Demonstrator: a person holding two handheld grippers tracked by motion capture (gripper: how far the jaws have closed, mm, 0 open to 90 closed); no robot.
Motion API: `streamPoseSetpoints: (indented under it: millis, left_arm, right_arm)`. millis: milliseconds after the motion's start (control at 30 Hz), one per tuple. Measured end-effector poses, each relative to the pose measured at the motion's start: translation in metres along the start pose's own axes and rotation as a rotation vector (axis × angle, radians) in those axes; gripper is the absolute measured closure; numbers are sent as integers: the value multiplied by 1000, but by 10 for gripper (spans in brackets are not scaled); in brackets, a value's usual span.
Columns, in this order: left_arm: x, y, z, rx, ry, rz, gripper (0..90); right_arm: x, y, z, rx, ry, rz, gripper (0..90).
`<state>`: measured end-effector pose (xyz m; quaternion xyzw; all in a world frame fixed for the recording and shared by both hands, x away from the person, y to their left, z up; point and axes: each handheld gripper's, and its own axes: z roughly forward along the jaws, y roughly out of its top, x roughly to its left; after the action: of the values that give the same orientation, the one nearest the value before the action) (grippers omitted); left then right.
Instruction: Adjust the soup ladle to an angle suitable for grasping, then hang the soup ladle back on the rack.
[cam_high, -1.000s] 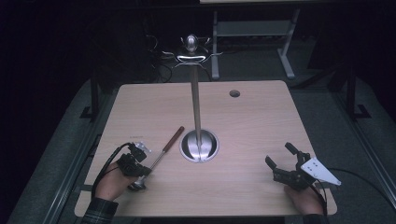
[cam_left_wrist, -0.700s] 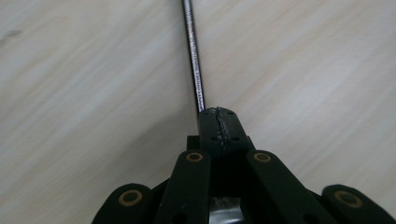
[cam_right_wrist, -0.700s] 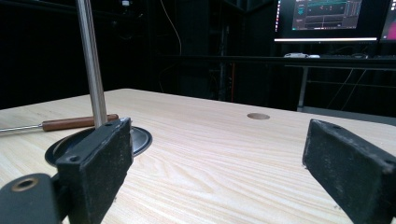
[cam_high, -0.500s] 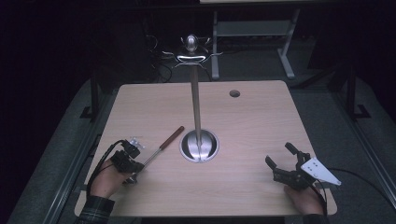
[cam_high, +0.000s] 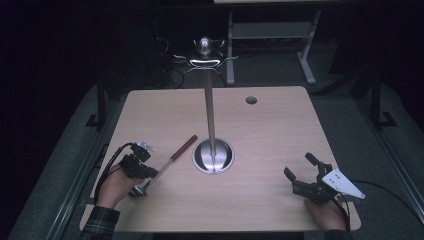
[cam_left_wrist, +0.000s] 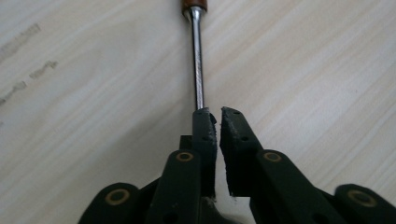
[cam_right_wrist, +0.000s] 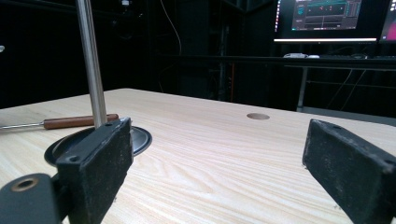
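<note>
- At the worktop's (cam_high: 280, 125) near-left corner, the left tool (cam_high: 141, 169) has drawn back toward the person along the ladle (cam_high: 167, 162) since a second ago.
- Its jaws stand almost closed over the shaft; a firm grip cannot be confirmed.
- Ladle lies flat, left of the stand (cam_high: 210, 117), handle toward the base.
- Right tool (cam_high: 300, 174) rests wide open, empty, unmoved.
- Judgement: pickup is just beginning.

High cam looks down on whole table (cam_high: 280, 130); left cam sits close above wood, right cam low, across it.
</note>
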<state>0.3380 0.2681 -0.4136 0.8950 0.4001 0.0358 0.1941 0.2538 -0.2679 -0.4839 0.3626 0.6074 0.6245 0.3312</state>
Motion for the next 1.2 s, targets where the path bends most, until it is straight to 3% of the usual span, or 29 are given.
streamPoseSetpoints:
  millis: [233, 367, 733, 967, 1100, 1200]
  left_arm:
    - [8, 8, -4, -41, -23, -28, 756]
    - [11, 12, -4, -47, -17, -12, 684]
    - [10, 39, 1, -47, -16, 23, 599]
    - [6, 57, 13, -31, 13, 78, 561]
    - [5, 62, 22, -21, 26, 84, 562]
    - [4, 65, 27, -17, 12, 78, 565]
  right_arm:
    - [0, 0, 0, -1, -7, 0, 80]
    - [0, 0, 0, -1, -7, 0, 79]
    - [1, 0, 0, -1, -13, 0, 80]
    - [1, 0, 0, -1, -15, 1, 80]
    - [1, 0, 0, -1, -15, 0, 80]
    - [1, 0, 0, -1, -15, -1, 80]
